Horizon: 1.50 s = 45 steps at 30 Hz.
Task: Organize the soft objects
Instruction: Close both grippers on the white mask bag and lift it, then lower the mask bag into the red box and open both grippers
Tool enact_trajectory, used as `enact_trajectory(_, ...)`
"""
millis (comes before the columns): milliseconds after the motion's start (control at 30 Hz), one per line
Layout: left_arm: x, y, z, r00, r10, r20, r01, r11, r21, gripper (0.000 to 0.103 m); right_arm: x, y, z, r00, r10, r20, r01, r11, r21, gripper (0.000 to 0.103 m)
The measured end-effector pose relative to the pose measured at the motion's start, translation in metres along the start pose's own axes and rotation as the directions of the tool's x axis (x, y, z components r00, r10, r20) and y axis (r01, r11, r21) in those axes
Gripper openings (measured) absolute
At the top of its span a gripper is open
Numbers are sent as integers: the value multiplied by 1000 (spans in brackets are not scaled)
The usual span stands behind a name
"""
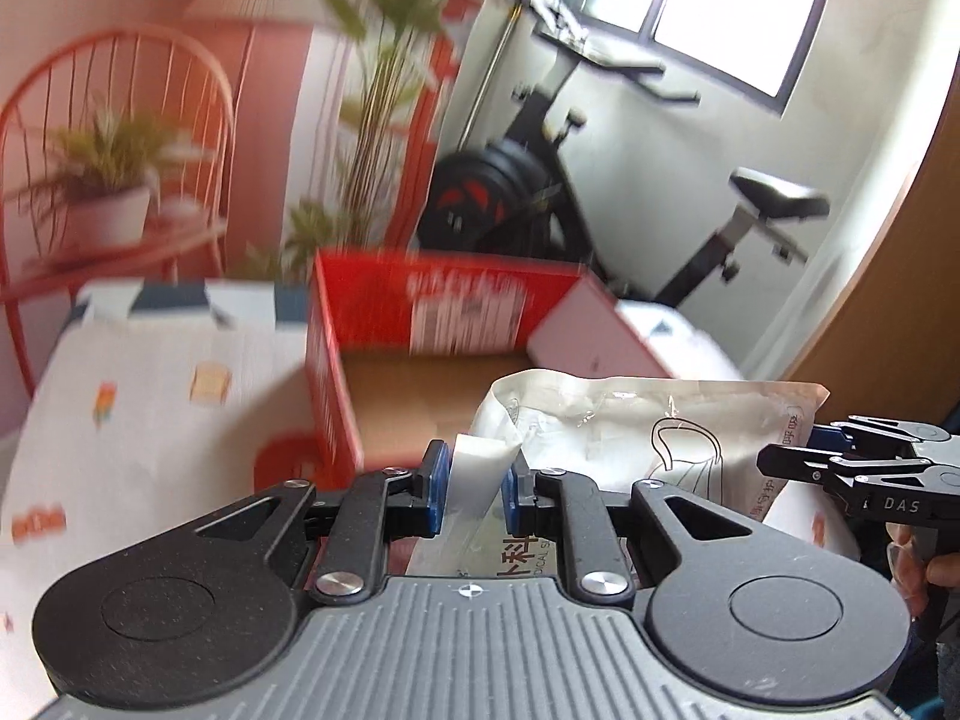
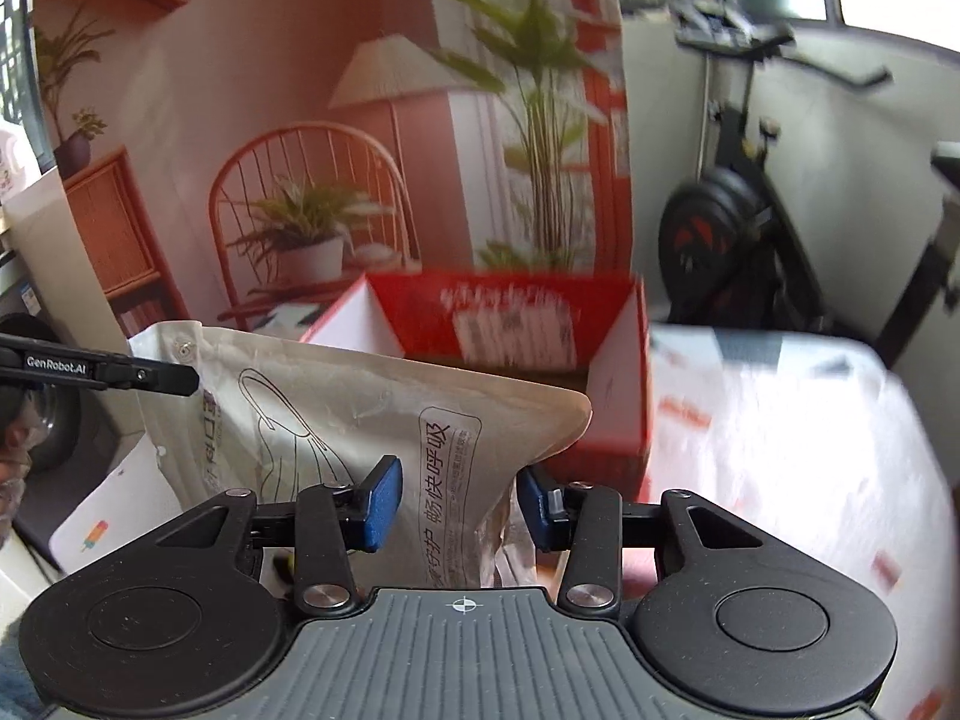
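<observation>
In the left wrist view, the left gripper [image 1: 471, 489] is clamping its fingers [image 1: 433, 489] on a folded white corner of the mask packet [image 1: 630, 426], a soft plastic pouch with a drawing of a face mask on it. The right gripper [image 1: 840, 462] is coming in from the right side and is touching the right edge of the same packet; from here I cannot tell how its fingers are standing. Just beyond the packet the red box [image 1: 360, 312] is standing open on the desk [image 1: 150, 408], which is wearing a white patterned cloth. The brown bottom of the box is showing, and I am seeing nothing lying inside it, though the packet is hiding the near part. In the right wrist view, the right gripper [image 2: 459, 501] is holding the packet [image 2: 360, 420] between its fingers [image 2: 381, 501]; they are pressing the crumpled lower part from both sides. The left gripper [image 2: 150, 375] is reaching the upper left corner. The red box [image 2: 510, 312] is just behind. I am judging that the packet is being carried to the box; the next move is asking both hands to bring it over the rim and lower it inside.
</observation>
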<state>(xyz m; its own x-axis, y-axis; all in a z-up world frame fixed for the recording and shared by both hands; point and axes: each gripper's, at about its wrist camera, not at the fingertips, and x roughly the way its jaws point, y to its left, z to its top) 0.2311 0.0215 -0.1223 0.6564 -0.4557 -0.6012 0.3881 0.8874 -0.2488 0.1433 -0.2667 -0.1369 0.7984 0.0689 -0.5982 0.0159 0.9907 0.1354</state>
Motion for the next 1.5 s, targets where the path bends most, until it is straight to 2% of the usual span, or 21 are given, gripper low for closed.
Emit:
enact_trajectory(167,6,-13,41,993,13,119,-14,1000,9,20,-3,-7,45,992,-45,122,57,994,-95,38)
enact_trajectory(267,18,-25,52,977,34,211,-46,998,50,20,6,-13,62,978,-82,194,111,984,-140,38)
enact_trajectory(367,45,-32,56,980,54,193,-65,996,53,20,21,-25,70,968,-107,229,141,980,-141,38)
enact_trajectory(533,85,-19,44,992,78,96,-79,997,8,20,51,-38,65,979,-105,175,132,980,-149,36)
enact_trajectory(633,90,0,34,995,90,41,-90,996,-23,20,68,-36,54,991,-83,108,99,984,-147,35)
enact_trajectory(800,89,19,24,993,117,-16,-118,992,-36,20,88,-32,47,997,-26,72,32,996,-89,34)
enact_trajectory(867,86,22,24,990,143,-14,-143,989,-24,20,97,-35,46,999,5,39,-4,999,-40,32)
enact_trajectory(1067,87,31,21,988,150,-37,-152,988,-40,20,124,-46,39,999,34,-23,-33,997,64,28)
enact_trajectory(1333,93,25,18,991,113,-73,-116,993,-38,20,151,-66,20,990,15,-137,15,976,218,24)
enact_trajectory(1500,79,27,20,995,95,-23,-97,992,-80,22,152,-70,11,989,14,-146,17,977,213,22)
